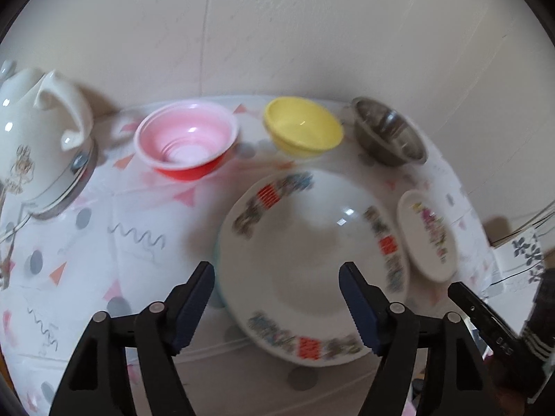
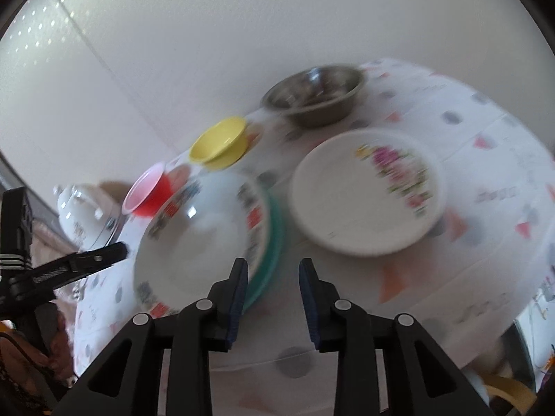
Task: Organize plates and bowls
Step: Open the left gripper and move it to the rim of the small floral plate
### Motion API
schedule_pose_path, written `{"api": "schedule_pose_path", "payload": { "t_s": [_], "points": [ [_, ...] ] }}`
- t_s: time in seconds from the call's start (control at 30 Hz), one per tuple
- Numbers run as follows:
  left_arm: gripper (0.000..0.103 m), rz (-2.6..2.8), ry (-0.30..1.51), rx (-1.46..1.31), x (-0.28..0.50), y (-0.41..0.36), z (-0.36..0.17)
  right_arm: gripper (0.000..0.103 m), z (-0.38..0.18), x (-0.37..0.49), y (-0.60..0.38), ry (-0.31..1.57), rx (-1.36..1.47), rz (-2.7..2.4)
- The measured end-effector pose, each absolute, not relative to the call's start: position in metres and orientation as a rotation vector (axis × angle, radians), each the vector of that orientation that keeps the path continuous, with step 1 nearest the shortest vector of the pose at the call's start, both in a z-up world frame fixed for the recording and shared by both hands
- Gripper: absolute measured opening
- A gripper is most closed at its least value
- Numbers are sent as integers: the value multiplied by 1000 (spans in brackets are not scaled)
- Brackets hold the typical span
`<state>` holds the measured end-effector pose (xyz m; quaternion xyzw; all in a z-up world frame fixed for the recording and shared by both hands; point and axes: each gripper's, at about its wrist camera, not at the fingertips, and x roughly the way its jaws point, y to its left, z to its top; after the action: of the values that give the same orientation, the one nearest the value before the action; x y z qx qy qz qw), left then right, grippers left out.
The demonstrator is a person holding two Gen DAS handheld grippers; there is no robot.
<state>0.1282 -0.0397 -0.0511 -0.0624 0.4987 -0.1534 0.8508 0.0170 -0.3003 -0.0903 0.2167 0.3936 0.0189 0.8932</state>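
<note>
From the left wrist, the left gripper [image 1: 277, 298] hangs with jaws wide apart over the patterned plate [image 1: 312, 263] at lower centre. Behind it a pink bowl [image 1: 187, 142], yellow bowl [image 1: 303, 130] and steel bowl [image 1: 390, 131] line the wall; the floral plate [image 1: 430, 235] lies at right.

From the right wrist, the right gripper [image 2: 274, 298] is parted, empty, just beside the patterned plate's [image 2: 201, 242] green underplate [image 2: 274, 242]; the floral plate [image 2: 367, 190] sits centre right.

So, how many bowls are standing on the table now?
3, in a row along the wall: a pink-and-red bowl nearest the teapot, a yellow bowl in the middle, a metal bowl at the far end. Nothing suggests another hidden one.
</note>
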Motion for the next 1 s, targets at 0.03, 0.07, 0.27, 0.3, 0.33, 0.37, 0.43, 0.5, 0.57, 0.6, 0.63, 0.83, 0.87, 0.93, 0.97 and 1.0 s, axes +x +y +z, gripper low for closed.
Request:
{"api": "schedule_pose_path", "payload": {
  "t_s": [0.03,0.07,0.27,0.3,0.33,0.37,0.43,0.5,0.57,0.6,0.63,0.83,0.87,0.93,0.97,1.0],
  "points": [
    [76,-337,1044,-134,131,-44,-48,31,-89,15,-311,807,463,13],
    [78,-352,1041,-131,133,-49,-45,31,-90,13,-324,800,483,-15],
    [81,-453,1064,-88,147,-92,-41,31,-103,12,-379,797,621,-74],
    [81,-473,1078,-81,150,-103,-43,31,-105,12,-385,797,640,-77],
    [81,-484,1084,-76,151,-109,-44,31,-110,14,-395,798,668,-86],
    [81,-496,1094,-68,155,-118,-45,31,-113,16,-402,800,686,-84],
    [81,-513,1109,-42,160,-135,-47,31,-118,20,-411,811,705,-97],
    [81,-532,1121,-4,166,-154,-50,31,-123,26,-417,818,720,-91],
    [81,-534,1128,25,171,-165,-52,31,-124,30,-421,823,721,-91],
    [81,-544,1135,39,175,-174,-54,31,-126,34,-423,823,725,-85],
    [81,-547,1140,50,177,-179,-54,31,-127,36,-425,823,731,-81],
    [78,-588,1167,106,193,-212,-64,31,-133,46,-435,839,755,-79],
    [76,-593,1171,112,195,-215,-66,31,-134,48,-436,843,754,-72],
    [74,-606,1186,130,199,-226,-72,31,-135,49,-437,852,744,-62],
    [72,-609,1193,136,201,-230,-74,31,-136,51,-438,854,742,-60],
    [69,-622,1204,141,203,-234,-77,31,-137,52,-440,855,746,-51]
  ]
}}
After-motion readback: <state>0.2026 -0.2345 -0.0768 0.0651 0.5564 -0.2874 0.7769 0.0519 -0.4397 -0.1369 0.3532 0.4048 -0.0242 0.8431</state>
